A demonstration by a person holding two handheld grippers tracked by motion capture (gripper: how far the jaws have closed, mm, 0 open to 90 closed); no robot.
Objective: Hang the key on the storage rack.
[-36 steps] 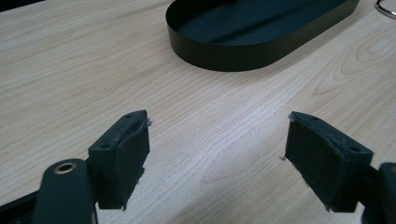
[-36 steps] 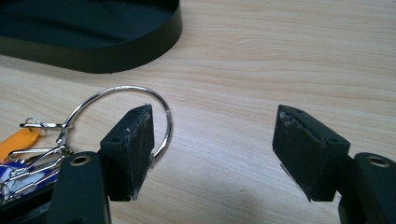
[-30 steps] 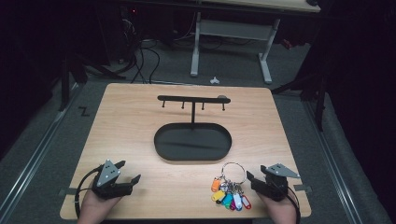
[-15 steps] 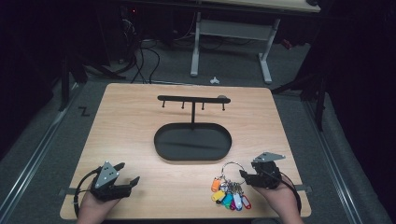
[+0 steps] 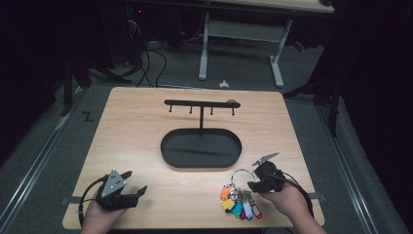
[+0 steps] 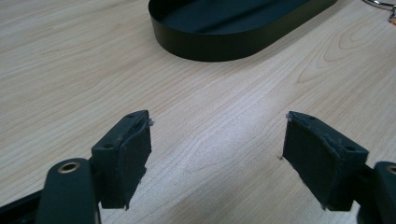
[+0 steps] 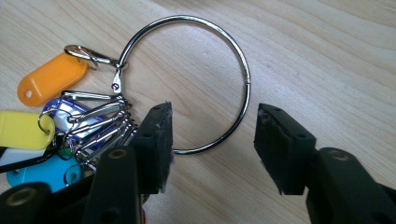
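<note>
A large silver key ring (image 7: 246, 84) lies flat on the wooden table (image 5: 136, 126), with several coloured tags (image 7: 49, 79) clipped to it. In the high view the ring (image 5: 242, 174) sits near the front right, its tags (image 5: 238, 205) fanned toward the person. My right gripper (image 7: 215, 112) straddles the ring's near arc. Its jaws have just been closing, with the wire between them and neither pad pressing on it. From above, the right gripper (image 5: 252, 178) points left at the ring. My left gripper (image 6: 217, 119) rests open on the table at the front left (image 5: 136, 181), holding nothing.
A black stand with a hooked crossbar (image 5: 200, 103) rises from a black oval tray (image 5: 168, 146) at the table's middle. The tray's wall (image 6: 224, 46) lies ahead of the left gripper. Bare wood surrounds both hands. Floor cables and a desk frame lie beyond the table.
The right hand has moved left and slightly up over the key ring, and its jaws have narrowed around the ring's wire. The left gripper has stayed in place.
</note>
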